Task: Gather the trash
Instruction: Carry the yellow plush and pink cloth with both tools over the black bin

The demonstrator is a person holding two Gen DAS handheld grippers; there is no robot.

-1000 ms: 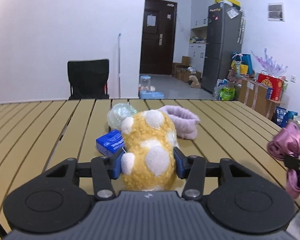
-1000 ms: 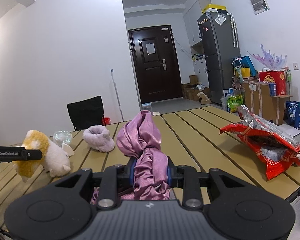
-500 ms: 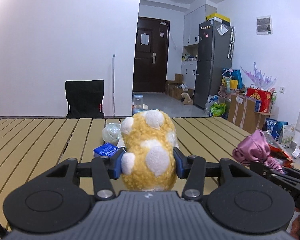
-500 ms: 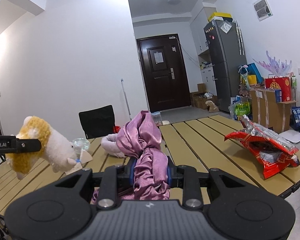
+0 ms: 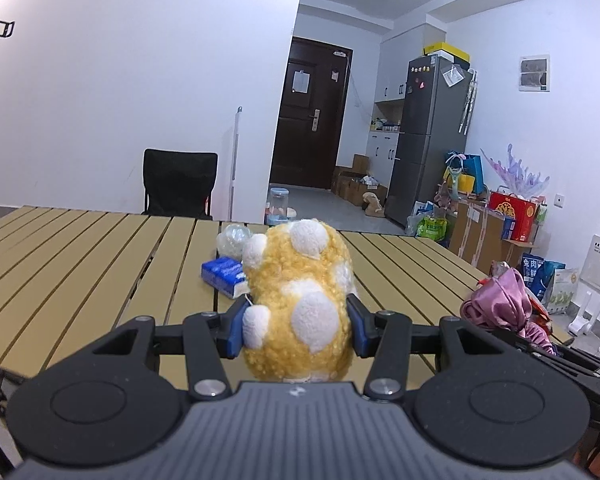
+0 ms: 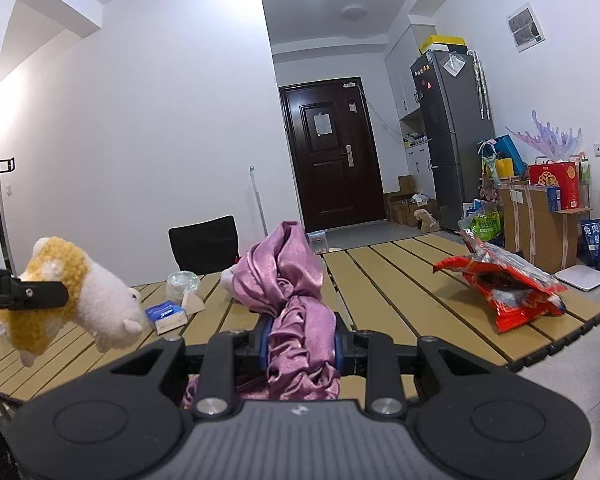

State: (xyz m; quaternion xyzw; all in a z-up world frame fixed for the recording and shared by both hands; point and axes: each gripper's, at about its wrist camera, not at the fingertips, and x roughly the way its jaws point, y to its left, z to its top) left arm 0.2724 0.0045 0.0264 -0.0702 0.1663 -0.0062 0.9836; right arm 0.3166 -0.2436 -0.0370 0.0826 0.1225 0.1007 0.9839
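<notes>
Both loads now hang clear of the slatted wooden table (image 6: 400, 280), having risen. The left gripper (image 5: 296, 320) clamps the yellow-and-white plush toy (image 5: 300, 300); the right gripper (image 6: 300, 344) pinches the crumpled pink satin cloth (image 6: 292, 280). Judged next: carry to disposal. The red foil snack bag (image 6: 504, 284) remains uncollected.

plush toy (image 5: 300, 300) fuzzy; cloth (image 6: 296, 300) shiny satin; table (image 5: 80, 264) matt slats; snack bag (image 6: 504, 284) glossy foil.

- Your tissue pack (image 6: 166, 315) sits on the table (image 6: 400, 300), crumpled bottle (image 6: 183, 281) just behind it.
- Snack bag (image 6: 504, 286) lies far right, near the table's edge.
- Chair (image 6: 204, 243) stands behind the table.
</notes>
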